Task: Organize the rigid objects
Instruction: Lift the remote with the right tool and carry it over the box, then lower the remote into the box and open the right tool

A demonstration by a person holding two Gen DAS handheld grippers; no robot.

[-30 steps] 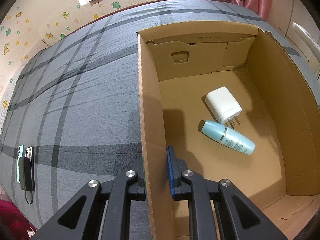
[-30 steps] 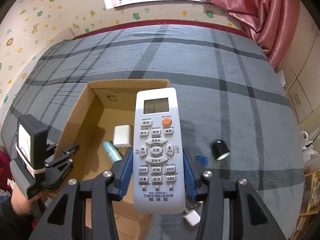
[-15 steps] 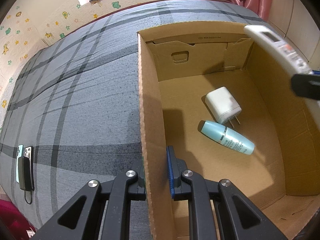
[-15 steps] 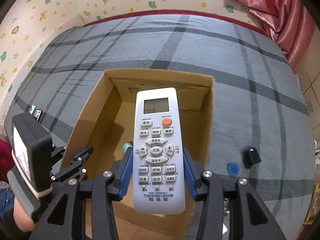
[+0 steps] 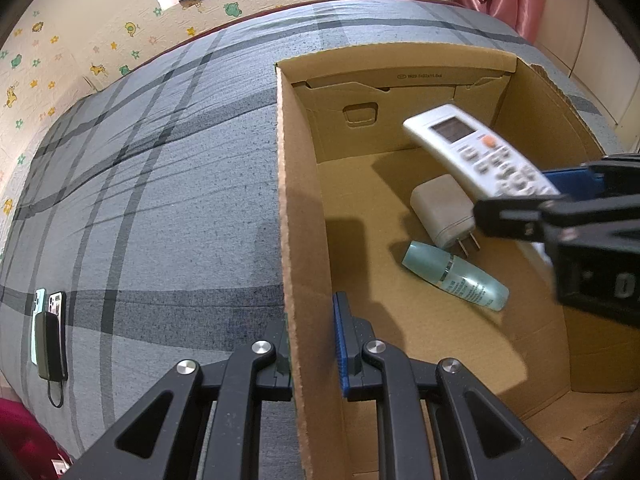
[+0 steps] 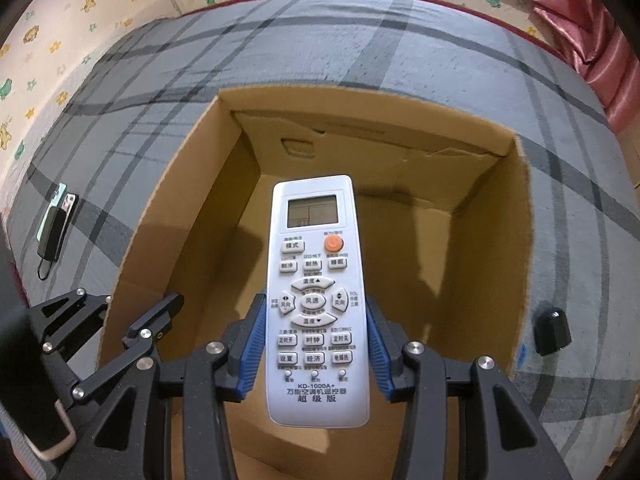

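Nearest the left wrist camera, the left gripper (image 5: pixel 310 344) is clamped tight on the left side wall of the open cardboard box (image 5: pixel 294 208), one finger outside it and the blue-padded one inside. On the box floor just past it lies a pale teal bottle (image 5: pixel 456 276) on its side, and directly behind that a white plug charger (image 5: pixel 440 210), its prongs pointing toward the bottle; whether prongs and bottle touch is hard to judge.

Above these, the white remote control (image 6: pixel 316 300) hangs over the inside of the box, buttons up, display end pointing toward the far wall. The right gripper (image 6: pixel 316 340) holds it by the lower half, a blue pad pressed to each long edge, jaws partly apart to the remote's width. This gripper tilts steeply downward and reaches in from the box's right side.

Outside, on the grey plaid bed cover (image 5: pixel 160 200), two phones with a dark power bank (image 5: pixel 50 332) lie well left of the box, and a small black cap (image 6: pixel 552 330) sits just beyond its right wall.
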